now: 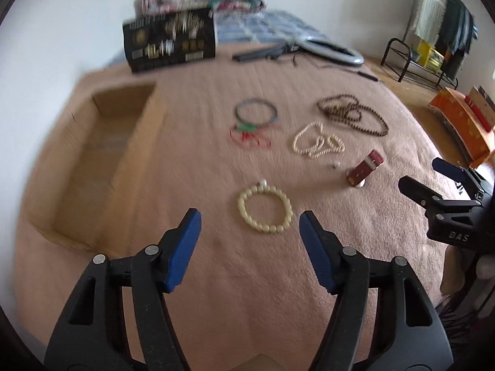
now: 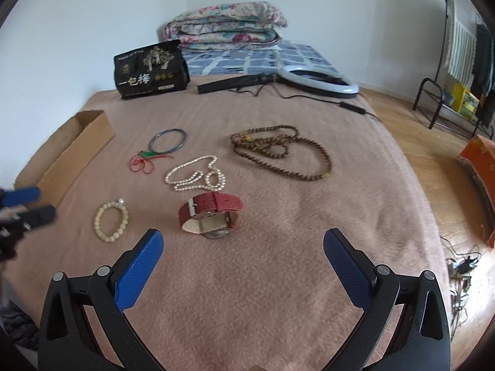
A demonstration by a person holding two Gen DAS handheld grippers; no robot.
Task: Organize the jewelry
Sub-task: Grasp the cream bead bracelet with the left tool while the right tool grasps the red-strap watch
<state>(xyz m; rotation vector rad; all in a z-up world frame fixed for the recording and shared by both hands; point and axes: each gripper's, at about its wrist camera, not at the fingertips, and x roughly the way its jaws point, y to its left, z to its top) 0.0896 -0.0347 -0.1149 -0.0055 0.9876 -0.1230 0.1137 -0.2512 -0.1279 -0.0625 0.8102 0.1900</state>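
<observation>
Both tongs are gaping wide, gripping nothing. Left gripper [image 1: 250,221] is hovering just short of the cream bead bracelet [image 1: 265,208]; right gripper [image 2: 243,242] is facing the red-strap watch [image 2: 210,216]. Pearl strand [image 2: 195,173] and brown bead necklace [image 2: 280,154] are lying mid-blanket [image 2: 278,278]. Cardboard box [image 1: 99,157] is sitting at the blanket's left edge, probably open-topped, view blurred.

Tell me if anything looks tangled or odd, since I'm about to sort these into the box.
The brown bead necklace and the pearl necklace lie in looped heaps. The red-strap watch rests on its side. The cream bracelet and blue bangle lie flat.
</observation>
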